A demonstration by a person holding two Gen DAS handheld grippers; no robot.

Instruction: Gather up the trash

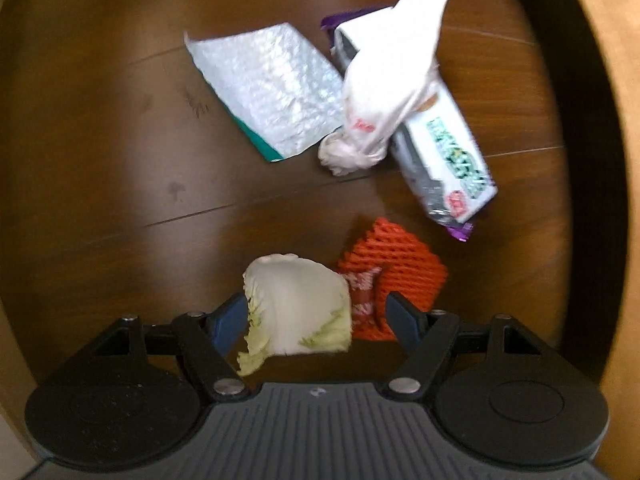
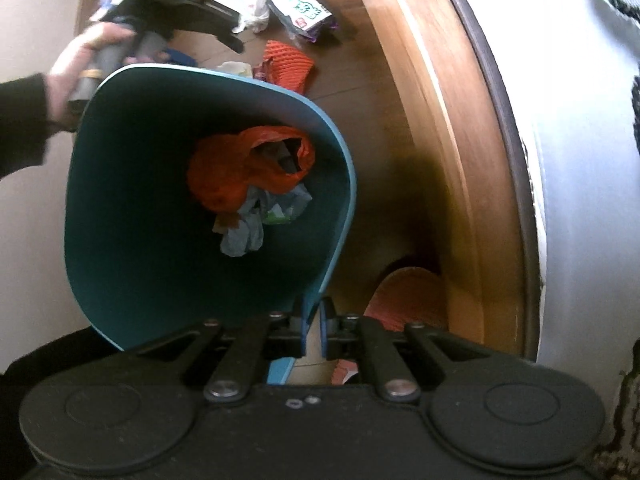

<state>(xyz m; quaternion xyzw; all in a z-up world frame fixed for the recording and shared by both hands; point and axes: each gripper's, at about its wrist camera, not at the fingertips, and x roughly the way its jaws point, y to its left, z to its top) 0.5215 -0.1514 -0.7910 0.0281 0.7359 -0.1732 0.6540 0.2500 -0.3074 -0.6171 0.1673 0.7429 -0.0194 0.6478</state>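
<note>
My left gripper (image 1: 316,320) is open above the brown floor, its blue fingers either side of a pale cabbage leaf (image 1: 300,308); I cannot tell whether they touch it. An orange foam net (image 1: 396,268) with a small red wrapper (image 1: 364,292) lies just right of the leaf. Farther off lie a silver bubble mailer (image 1: 268,84), a knotted white plastic bag (image 1: 384,84) and a white-and-purple snack pack (image 1: 448,148). My right gripper (image 2: 316,328) is shut on the rim of a teal bin (image 2: 120,184), which holds an orange bag (image 2: 248,168) and crumpled wrappers (image 2: 256,216).
A curved wooden edge (image 2: 440,120) and a white wall (image 2: 580,160) run along the right. An orange slipper (image 2: 404,296) lies near the bin. In the right wrist view, the hand with the left gripper (image 2: 168,8) is beyond the bin.
</note>
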